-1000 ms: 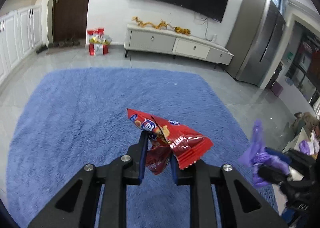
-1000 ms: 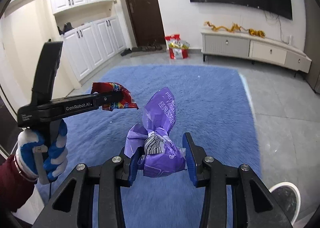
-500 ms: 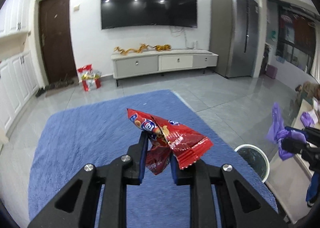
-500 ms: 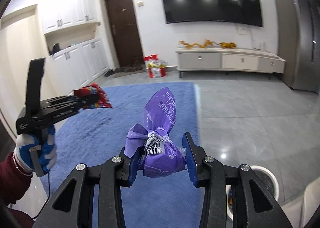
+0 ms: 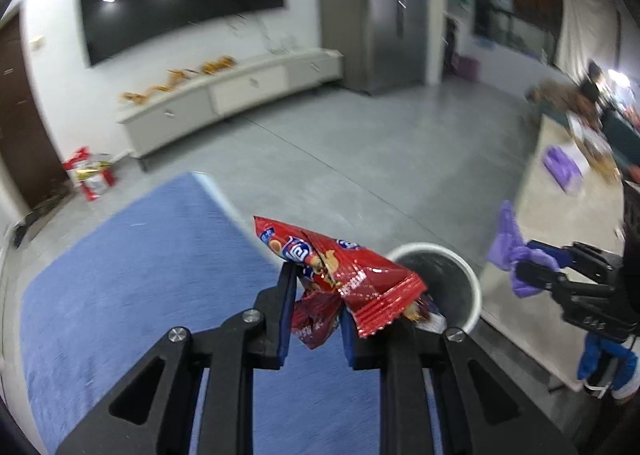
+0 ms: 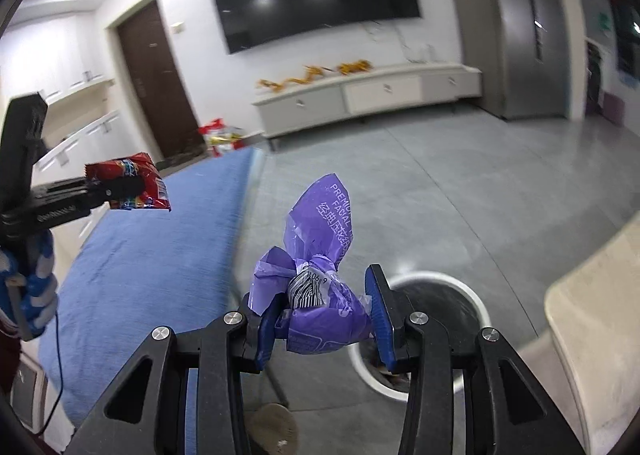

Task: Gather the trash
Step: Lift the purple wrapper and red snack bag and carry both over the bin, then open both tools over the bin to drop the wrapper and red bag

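Note:
My left gripper (image 5: 316, 287) is shut on a crumpled red snack wrapper (image 5: 340, 267), held in the air just left of a white round trash bin (image 5: 460, 279) on the grey floor. My right gripper (image 6: 324, 295) is shut on a purple tissue wrapper (image 6: 320, 251), and the same bin (image 6: 476, 299) lies below and to its right. The right wrist view shows the left gripper (image 6: 112, 187) with the red wrapper (image 6: 136, 179) at far left. In the left wrist view the right gripper (image 5: 532, 261) carries the purple wrapper (image 5: 512, 247) at right.
A blue rug (image 5: 120, 275) covers the floor on the left. A beige table edge (image 6: 592, 315) stands right of the bin. A low TV cabinet (image 6: 360, 95), a grey fridge (image 6: 520, 27) and a dark door (image 6: 152, 83) line the far wall.
Both views swung right, off the rug and toward the grey floor. The white bin has come in close under both grippers. Each wrapper stays gripped as before.

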Demonstrator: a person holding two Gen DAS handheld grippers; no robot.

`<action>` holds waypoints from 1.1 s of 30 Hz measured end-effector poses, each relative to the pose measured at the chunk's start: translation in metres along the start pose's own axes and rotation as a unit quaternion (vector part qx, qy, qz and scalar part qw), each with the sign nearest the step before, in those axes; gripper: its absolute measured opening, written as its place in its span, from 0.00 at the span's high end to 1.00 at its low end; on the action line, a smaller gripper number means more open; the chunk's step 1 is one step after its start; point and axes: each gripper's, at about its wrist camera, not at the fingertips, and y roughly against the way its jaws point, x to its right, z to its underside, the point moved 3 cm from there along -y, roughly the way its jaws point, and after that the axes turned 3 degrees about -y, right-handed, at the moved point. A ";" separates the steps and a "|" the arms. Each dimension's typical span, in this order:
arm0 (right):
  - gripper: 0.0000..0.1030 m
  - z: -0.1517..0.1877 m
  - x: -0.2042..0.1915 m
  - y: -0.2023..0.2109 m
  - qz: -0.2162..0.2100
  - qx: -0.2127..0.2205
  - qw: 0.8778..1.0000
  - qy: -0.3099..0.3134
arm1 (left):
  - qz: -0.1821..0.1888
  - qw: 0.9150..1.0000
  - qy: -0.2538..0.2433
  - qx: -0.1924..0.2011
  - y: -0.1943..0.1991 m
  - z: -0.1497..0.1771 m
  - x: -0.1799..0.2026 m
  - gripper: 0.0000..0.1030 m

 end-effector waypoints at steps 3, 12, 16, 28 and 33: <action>0.60 0.010 0.036 -0.014 0.020 -0.013 0.999 -0.031 | 0.029 0.999 -0.021 -0.039 -0.039 -0.014 0.031 0.81; 0.59 0.028 0.107 -0.080 0.051 -0.053 0.992 -0.105 | 0.089 0.988 -0.031 -0.126 -0.140 -0.035 0.106 0.79; 0.54 0.035 0.117 -0.107 0.064 -0.071 0.989 -0.116 | 0.095 0.986 -0.020 -0.135 -0.166 -0.038 0.120 0.69; 0.48 0.062 0.152 -0.132 0.098 -0.111 0.978 -0.147 | 0.130 0.983 0.025 -0.130 -0.179 -0.038 0.115 0.49; 0.38 0.060 0.147 -0.128 0.106 -0.109 0.978 -0.140 | 0.134 0.985 0.036 -0.107 -0.147 -0.036 0.099 0.49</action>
